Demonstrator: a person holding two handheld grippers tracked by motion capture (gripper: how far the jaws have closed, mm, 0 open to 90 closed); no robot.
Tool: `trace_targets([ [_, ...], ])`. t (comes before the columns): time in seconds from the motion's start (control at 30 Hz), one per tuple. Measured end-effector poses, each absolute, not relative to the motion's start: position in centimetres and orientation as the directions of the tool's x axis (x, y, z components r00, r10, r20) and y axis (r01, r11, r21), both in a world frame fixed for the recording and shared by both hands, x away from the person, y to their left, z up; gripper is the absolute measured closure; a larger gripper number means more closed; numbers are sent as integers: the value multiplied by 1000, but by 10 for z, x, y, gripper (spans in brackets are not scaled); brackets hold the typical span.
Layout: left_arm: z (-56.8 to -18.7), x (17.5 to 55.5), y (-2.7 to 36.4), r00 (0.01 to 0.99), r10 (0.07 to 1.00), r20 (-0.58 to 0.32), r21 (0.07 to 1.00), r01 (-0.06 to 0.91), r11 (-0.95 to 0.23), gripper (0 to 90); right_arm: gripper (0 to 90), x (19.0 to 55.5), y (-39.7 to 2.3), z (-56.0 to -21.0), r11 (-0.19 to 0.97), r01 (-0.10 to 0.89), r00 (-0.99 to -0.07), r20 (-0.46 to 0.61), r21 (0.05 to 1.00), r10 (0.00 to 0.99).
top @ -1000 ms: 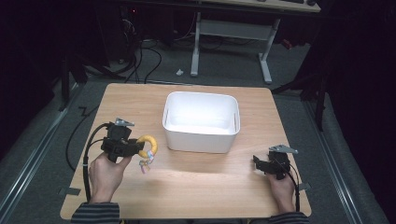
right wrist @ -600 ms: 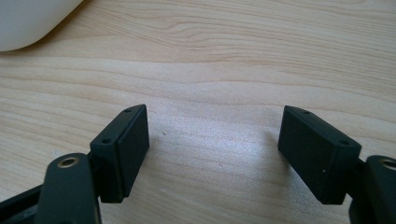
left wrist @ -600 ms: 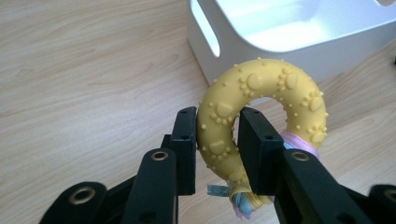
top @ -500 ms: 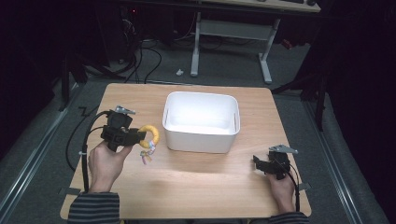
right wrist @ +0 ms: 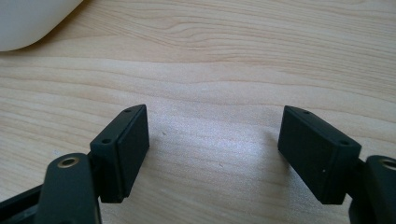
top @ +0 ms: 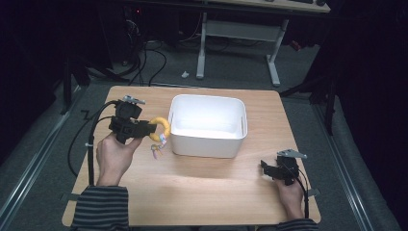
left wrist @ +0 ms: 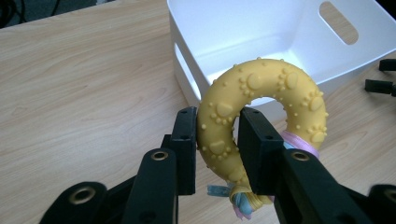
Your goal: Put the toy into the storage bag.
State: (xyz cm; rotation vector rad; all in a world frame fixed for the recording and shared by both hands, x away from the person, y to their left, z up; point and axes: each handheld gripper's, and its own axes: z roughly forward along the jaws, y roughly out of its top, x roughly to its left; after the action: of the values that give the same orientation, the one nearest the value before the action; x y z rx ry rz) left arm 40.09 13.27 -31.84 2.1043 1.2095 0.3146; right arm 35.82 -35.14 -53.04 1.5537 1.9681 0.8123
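- The left gripper is clamped on a yellow ring toy, its jaws pinching the ring's left limb from both sides; a knot of pastel rope hangs from the ring's lower end
- In the high view the ring toy is held off the table, just beside the left wall of the white bin and not yet over its rim
- The right gripper rests low over bare wood near the table's front right corner, jaws wide apart and holding nothing (it looks idle for this step)
- The step in hand looks like dropping the toy into the bin, which appears empty
- To do it well, lift enough that the dangling rope clears the near wall, since the tail hangs lower than the ring and could snag on the rim
- Carry the toy over the middle of the bin's floor before letting go, not just past the edge
- Keep the grip firm while moving: the ring is curved and knobbly, so it could pivot between the flat pads
- Open the jaws fully so the ring falls free
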Motion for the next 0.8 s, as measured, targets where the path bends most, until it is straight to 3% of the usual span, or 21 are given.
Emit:
trace_targets([
  [0.8,-305,442,79,602,787,-134,677,636,-371,686,247,358,-350,-530,175,675,-231,-20,716,973],
])
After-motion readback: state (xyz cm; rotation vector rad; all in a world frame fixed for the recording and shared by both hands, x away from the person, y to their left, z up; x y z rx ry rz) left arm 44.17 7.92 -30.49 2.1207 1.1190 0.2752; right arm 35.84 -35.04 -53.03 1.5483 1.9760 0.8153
